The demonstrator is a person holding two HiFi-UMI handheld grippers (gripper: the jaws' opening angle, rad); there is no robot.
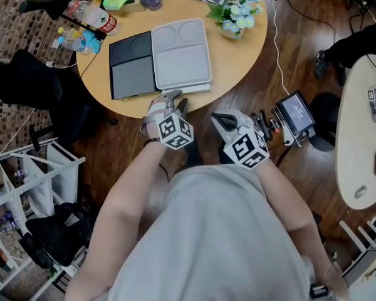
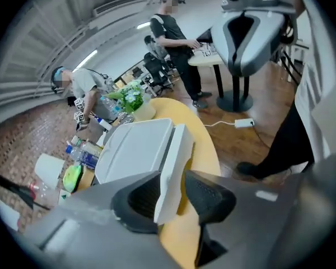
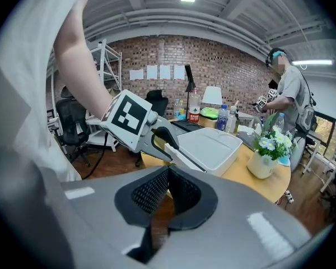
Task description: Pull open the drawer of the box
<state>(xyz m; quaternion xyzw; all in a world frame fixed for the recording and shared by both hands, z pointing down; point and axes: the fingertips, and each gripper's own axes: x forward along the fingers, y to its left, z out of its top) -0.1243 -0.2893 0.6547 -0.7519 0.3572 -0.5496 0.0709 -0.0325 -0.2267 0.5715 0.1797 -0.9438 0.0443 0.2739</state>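
A: Where is the box with the drawer?
B: The flat light-grey plastic box lies on the round wooden tabletop, at its near edge. A flat black and dark-grey box touches its left side.
A: And the drawer itself?
B: Its pale front panel faces the person at the tabletop's near edge. In the left gripper view a dark gap shows between the panel and the box body, so it seems to stand a little way out.
A: What has the left gripper got?
B: The left gripper is at that panel, angled down. Its jaws are apart with the panel between the pads. The panel sits close by one pad, but bare tabletop shows between it and the other, so the panel is not clamped.
A: The right one?
B: The right gripper hangs just off the tabletop's near edge, over the dark wooden floor. Its jaws are pressed together with nothing in them.
A: Anything else up there?
B: A white pot of white flowers stands near the far right edge, and there are plastic bottles along the left edge.
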